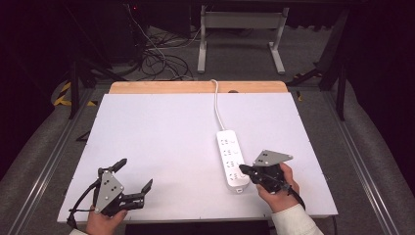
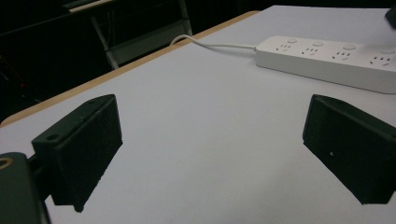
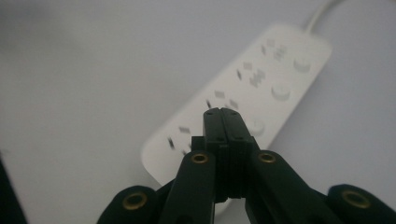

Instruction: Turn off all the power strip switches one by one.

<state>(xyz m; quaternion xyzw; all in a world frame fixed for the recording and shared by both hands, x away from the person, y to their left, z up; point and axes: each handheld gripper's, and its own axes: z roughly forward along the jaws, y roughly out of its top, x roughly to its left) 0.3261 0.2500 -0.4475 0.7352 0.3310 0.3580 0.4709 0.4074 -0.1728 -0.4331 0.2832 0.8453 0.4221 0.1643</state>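
Note:
A white power strip (image 1: 231, 156) lies on the white table (image 1: 161, 137), right of centre, with its cord (image 1: 216, 105) running to the far edge. My right gripper (image 1: 242, 170) is shut, with nothing between its jaws. Its tip hovers over the near end of the strip (image 3: 275, 70), by one of the round buttons (image 3: 256, 127); I cannot tell whether it touches. My left gripper (image 1: 135, 172) rests at the near left with its jaws wide open and nothing between them. In the left gripper view, the left gripper (image 2: 212, 140) points toward the strip (image 2: 327, 60).
A wooden strip (image 1: 195, 87) borders the table's far edge. Behind it, on the floor, are a white metal frame (image 1: 242, 36) and tangled cables (image 1: 156, 58). Metal rails (image 1: 44, 166) run along both sides of the table.

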